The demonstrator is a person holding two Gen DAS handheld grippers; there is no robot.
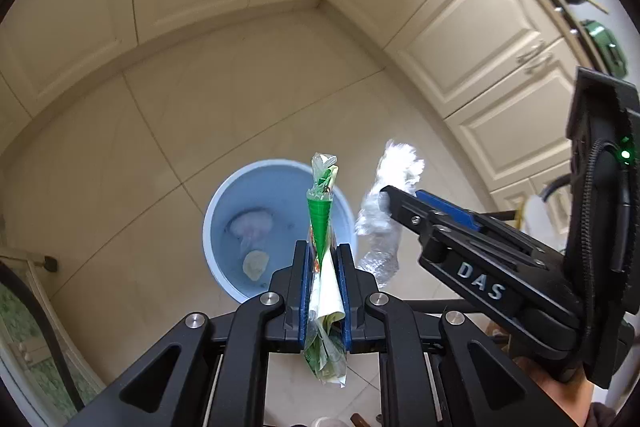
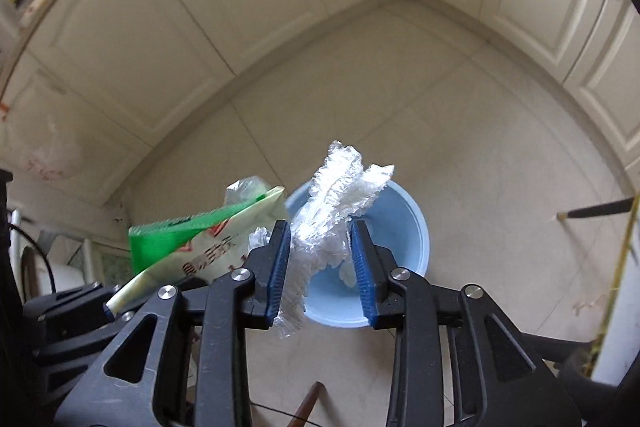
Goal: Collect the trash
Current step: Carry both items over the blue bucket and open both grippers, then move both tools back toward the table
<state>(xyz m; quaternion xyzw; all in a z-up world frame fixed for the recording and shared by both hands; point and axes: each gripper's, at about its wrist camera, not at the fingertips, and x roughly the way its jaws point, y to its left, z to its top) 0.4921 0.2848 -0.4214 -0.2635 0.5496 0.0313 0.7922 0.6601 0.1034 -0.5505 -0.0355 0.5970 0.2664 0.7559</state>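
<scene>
**Both grippers loaded over the blue bin**

Your left gripper (image 1: 323,255) is pressed tight on a green-and-white snack wrapper (image 1: 322,223), which stands edge-on between the blue pads. Your right gripper (image 2: 320,259) stands spread, yet the crumpled clear plastic film (image 2: 332,203) hangs against its left pad; whether the right pad touches it you cannot tell from here.

Writing first: the left wrist view reads "DAS" (image 1: 480,281) on the right gripper's body. Only the right wrist view shows the wrapper's (image 2: 208,239) broad face, with red and dark characters too blurred to read.

The light blue bin (image 1: 216,227) sits on the tiled floor (image 1: 160,131) below both loads. The left wrist view looks into it and shows a pale pink scrap (image 1: 252,223) and a yellowish piece (image 1: 255,264) at the bottom; the right wrist view hides most of the interior behind the film.
</scene>
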